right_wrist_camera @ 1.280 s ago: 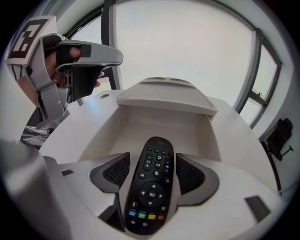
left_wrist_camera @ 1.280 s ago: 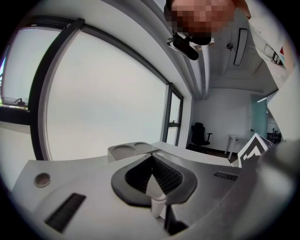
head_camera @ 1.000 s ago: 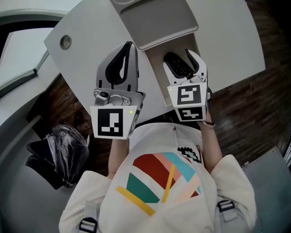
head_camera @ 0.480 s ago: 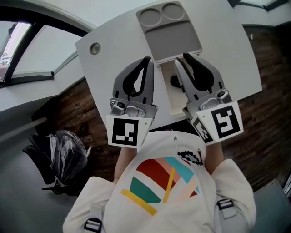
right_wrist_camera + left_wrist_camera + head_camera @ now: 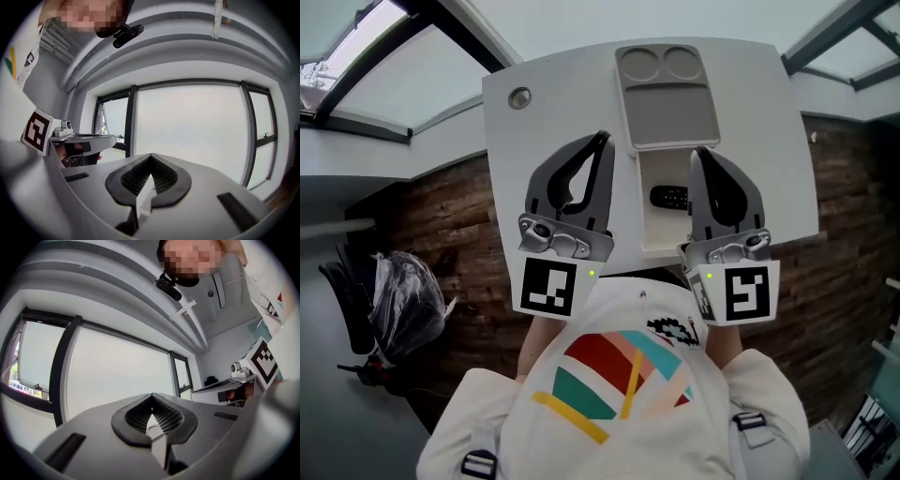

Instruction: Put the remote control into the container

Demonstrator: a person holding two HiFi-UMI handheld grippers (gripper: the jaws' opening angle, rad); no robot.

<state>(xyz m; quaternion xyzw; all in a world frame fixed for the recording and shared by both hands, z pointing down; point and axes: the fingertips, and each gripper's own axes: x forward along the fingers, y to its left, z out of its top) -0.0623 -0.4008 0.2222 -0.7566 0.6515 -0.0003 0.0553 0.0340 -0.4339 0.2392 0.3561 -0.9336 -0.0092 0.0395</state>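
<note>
The black remote control (image 5: 669, 197) lies inside the white open container (image 5: 654, 232) on the white table (image 5: 553, 103). My right gripper (image 5: 697, 152) is held up over the container's right side, apart from the remote. Its jaws have just been closing with nothing between them, and in the right gripper view (image 5: 151, 157) they meet, shut and empty, pointing at a window. My left gripper (image 5: 604, 139) hangs left of the container, also shut and empty, as the left gripper view (image 5: 151, 397) shows.
A grey lid (image 5: 667, 112) with two round recesses lies on the table just beyond the container. A round cable hole (image 5: 519, 97) sits at the table's far left. A black bag (image 5: 398, 300) lies on the floor to the left. Wood flooring surrounds the table.
The right gripper let go of the remote, which stays in the container, then rose and shut. The left gripper rose too. Both now point level instead of down.
</note>
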